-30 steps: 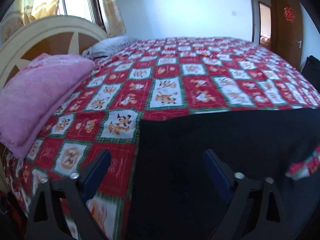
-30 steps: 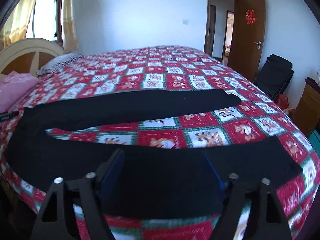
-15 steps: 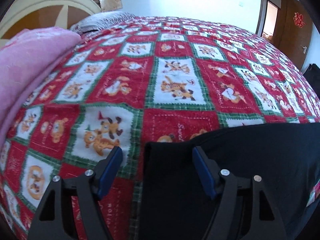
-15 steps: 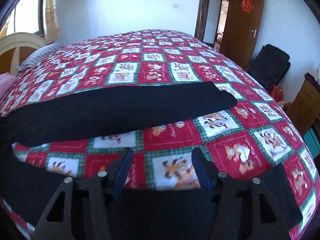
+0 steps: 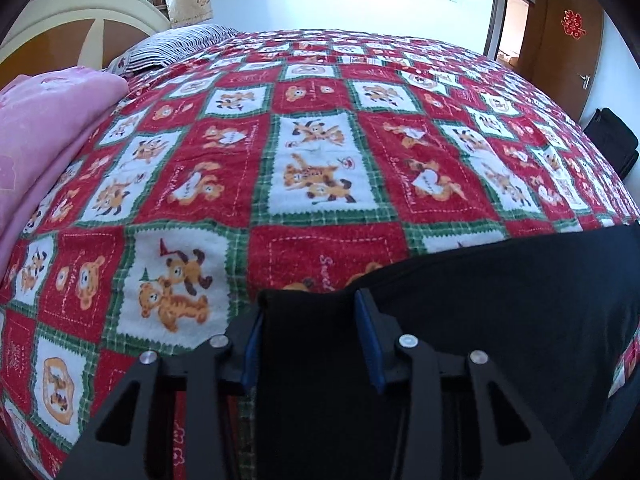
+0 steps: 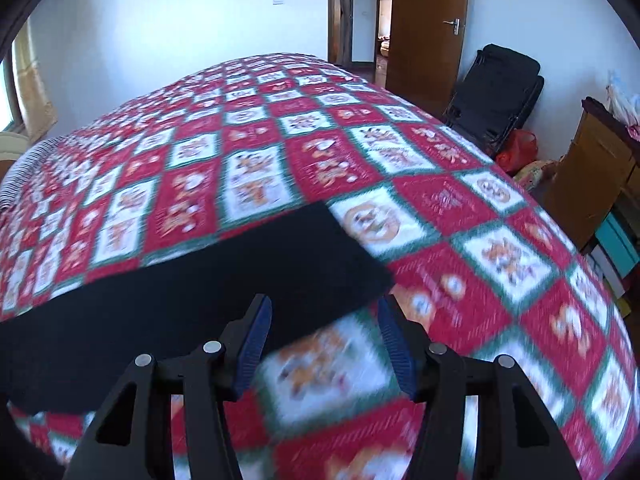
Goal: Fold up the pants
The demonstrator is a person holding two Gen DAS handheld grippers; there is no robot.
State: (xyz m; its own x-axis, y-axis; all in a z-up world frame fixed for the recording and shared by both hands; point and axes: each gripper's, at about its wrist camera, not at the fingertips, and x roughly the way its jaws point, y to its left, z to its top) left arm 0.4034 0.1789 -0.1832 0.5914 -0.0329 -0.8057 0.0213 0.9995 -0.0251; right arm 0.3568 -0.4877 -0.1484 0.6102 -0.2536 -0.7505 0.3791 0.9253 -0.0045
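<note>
Black pants point(image 5: 500, 320) lie spread on a bed covered by a red, green and white cartoon-print bedspread point(image 5: 320, 168). In the left wrist view, the left gripper point(image 5: 310, 336) sits at the near edge of the bed with a corner of the pants between its blue pads point(image 5: 370, 344); the jaws are narrowed to the width of the fabric fold, with the cloth filling the gap and touching both pads. The rest of the garment extends to the right and near side of this view. A pink blanket point(image 5: 44, 128) rests at the far left, beside a striped pillow point(image 5: 176, 46) and a cream headboard point(image 5: 84, 8). In the right wrist view, which is motion-blurred, the right gripper point(image 6: 324, 344) hangs over the bedspread with its jaws moderately apart and nothing between them; the end of one pant leg point(image 6: 248, 280) lies just beyond and to the left of its left pad, its edge near the fingertips. A brown door point(image 6: 428, 28) stands at the far wall, with a black folded chair point(image 6: 500, 92) to its right and a wooden cabinet point(image 6: 592, 168) at the far right.
</note>
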